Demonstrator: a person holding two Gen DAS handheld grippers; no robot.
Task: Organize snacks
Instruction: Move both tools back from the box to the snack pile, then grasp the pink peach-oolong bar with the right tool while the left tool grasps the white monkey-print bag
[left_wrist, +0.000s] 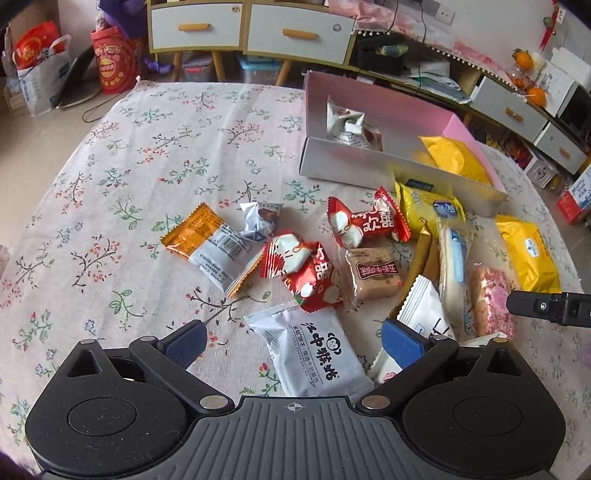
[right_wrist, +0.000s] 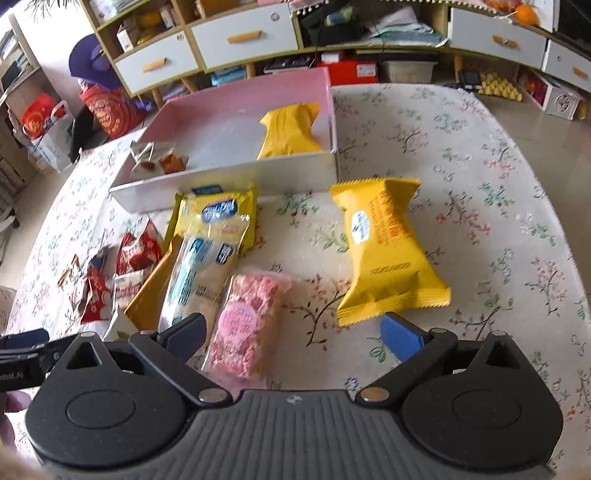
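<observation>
Glossy plastic wrappers (left_wrist: 312, 352); matt woven tablecloth (left_wrist: 147, 147).

box (right_wrist: 236, 92) pink inside | tablecloth (left_wrist: 147, 147) floral | packet (right_wrist: 384, 251) yellow

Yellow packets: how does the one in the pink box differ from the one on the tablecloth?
The yellow packet in the box lies inside the pink box at its right end; the yellow packet on the cloth lies outside, on the tablecloth. The boxed one shows a plain face, the outer one a white label. Both look sealed.
</observation>
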